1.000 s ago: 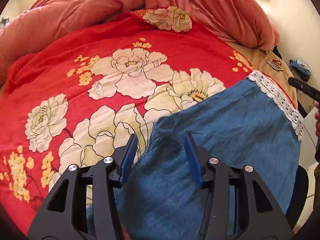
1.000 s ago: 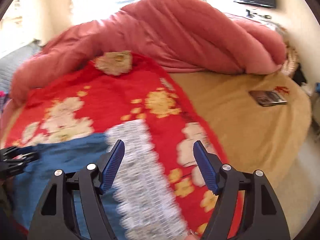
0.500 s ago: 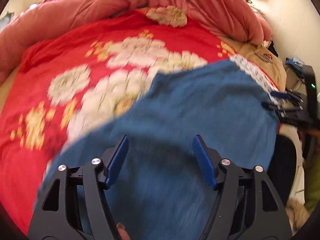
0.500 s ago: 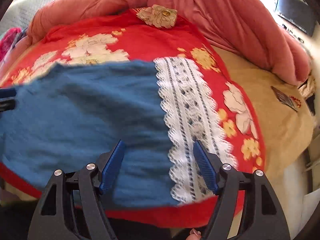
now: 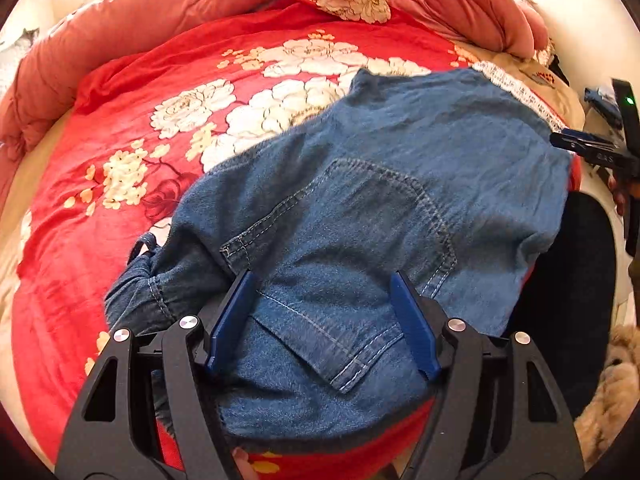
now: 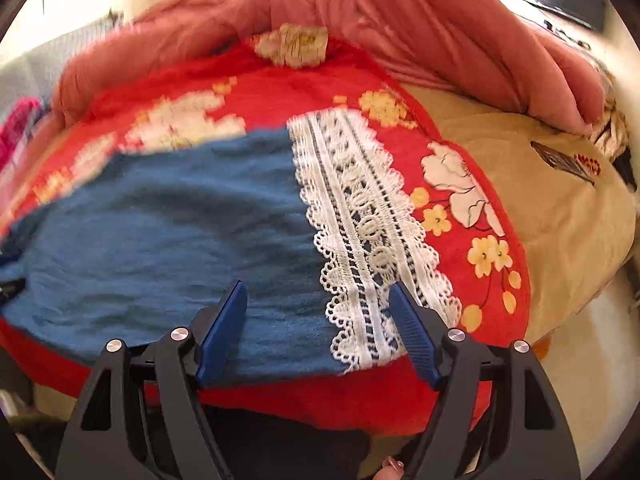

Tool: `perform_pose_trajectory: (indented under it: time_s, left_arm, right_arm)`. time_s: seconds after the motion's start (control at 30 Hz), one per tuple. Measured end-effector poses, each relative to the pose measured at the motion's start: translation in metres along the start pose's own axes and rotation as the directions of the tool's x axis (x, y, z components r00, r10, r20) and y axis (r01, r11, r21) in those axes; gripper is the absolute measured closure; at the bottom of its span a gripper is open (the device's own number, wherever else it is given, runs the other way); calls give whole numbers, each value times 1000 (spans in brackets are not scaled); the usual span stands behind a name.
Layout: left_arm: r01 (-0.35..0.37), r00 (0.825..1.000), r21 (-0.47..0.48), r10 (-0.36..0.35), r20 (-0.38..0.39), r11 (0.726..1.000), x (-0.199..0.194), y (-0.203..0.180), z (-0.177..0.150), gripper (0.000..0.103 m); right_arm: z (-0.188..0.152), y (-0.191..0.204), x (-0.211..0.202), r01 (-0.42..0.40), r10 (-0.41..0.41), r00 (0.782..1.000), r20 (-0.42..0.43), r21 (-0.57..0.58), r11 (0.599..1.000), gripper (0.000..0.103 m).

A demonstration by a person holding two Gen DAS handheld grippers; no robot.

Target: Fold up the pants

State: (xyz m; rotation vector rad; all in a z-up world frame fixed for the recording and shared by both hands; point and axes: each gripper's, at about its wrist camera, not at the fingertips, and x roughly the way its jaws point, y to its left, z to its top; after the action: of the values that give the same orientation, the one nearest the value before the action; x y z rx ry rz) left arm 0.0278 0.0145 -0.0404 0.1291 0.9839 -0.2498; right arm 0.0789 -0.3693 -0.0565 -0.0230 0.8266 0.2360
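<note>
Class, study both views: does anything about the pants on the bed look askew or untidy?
Yes. The denim pants lie mostly flat on the red floral blanket, but the waistband end is bunched and rumpled, with a loop sticking out. The lace hem lies flat.

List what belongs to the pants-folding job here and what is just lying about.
Job: denim pants with lace hem; left tool and right tool, both open above the pants.
Lying about: pink quilt, flowered red blanket, booklet.

Right gripper gapes above seemingly flat pants.
</note>
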Motion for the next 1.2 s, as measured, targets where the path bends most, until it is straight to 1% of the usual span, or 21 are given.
perform_pose_trajectory:
  time_s: [0.07,0.1,0.17,0.2,0.27,0.37,0.4,0.5,0.57,0.63,0.7,0.8,0.83,0.97,1.0,1.03,1.07,1.17,1.2]
  left_arm:
    - [34,999,-6,-34,11,999,-11,-4,8,40]
    - [62,998,-3,-62,31,998,-20,-7,17,40]
    - [76,995,19,-77,60,997,-28,-15,33,40]
    - [81,994,37,-84,74,996,-31,-20,41,40]
    - [101,989,81,-109,100,992,-35,-37,64,39]
    - [178,975,142,-194,109,974,-30,-65,103,33]
    - [189,972,154,-207,109,970,-27,-72,111,33]
    - [216,965,229,-243,97,949,-6,-104,151,33]
    - [172,972,280,-209,110,945,13,-122,174,33]
    - [135,980,318,-174,98,938,37,-136,197,33]
    - [137,985,310,-164,61,941,65,-145,218,33]
    - [168,984,301,-178,6,939,97,-153,234,33]
    - [189,981,293,-191,-24,937,111,-158,240,33]
    - [237,972,279,-225,-72,931,145,-172,255,33]
    - [253,967,272,-238,-88,929,154,-175,258,35]
    - [277,960,260,-258,-103,925,162,-178,261,37]
    - [292,956,258,-271,-115,921,167,-182,262,39]
    - [327,942,253,-295,-157,910,186,-189,266,48]
    - [350,934,246,-315,-168,904,190,-190,268,53]
  right_arm:
    - [1,-7,-15,-12,10,999,43,34,999,31]
    - [1,-11,-22,1,-4,998,59,50,999,31]
    - [2,-19,-31,28,-34,997,72,82,996,31]
    - [2,-23,-35,43,-50,996,78,96,994,30]
    - [1,-32,-41,68,-79,993,84,126,990,26]
    - [-3,-44,-40,63,-77,994,75,172,983,26]
    - [-4,-46,-39,61,-75,995,71,185,981,26]
    - [-6,-49,-31,45,-57,997,53,201,979,26]
    - [-6,-48,-26,38,-48,998,43,204,978,26]
    - [-5,-48,-21,28,-36,999,34,212,977,26]
    - [-3,-50,-15,26,-32,999,24,218,976,26]
    - [1,-50,-7,16,-20,1000,17,222,975,26]
    - [2,-50,-5,13,-17,1000,16,221,975,26]
    - [5,-47,6,18,-18,1000,-1,207,978,26]
    - [6,-47,9,15,-14,1000,-7,204,979,26]
    - [6,-47,12,13,-10,1000,-18,203,979,29]
    - [5,-46,16,6,-1,1000,-28,200,980,42]
    - [3,-43,18,-17,21,1000,-23,177,984,50]
    - [3,-43,17,-38,41,999,-16,178,983,56]
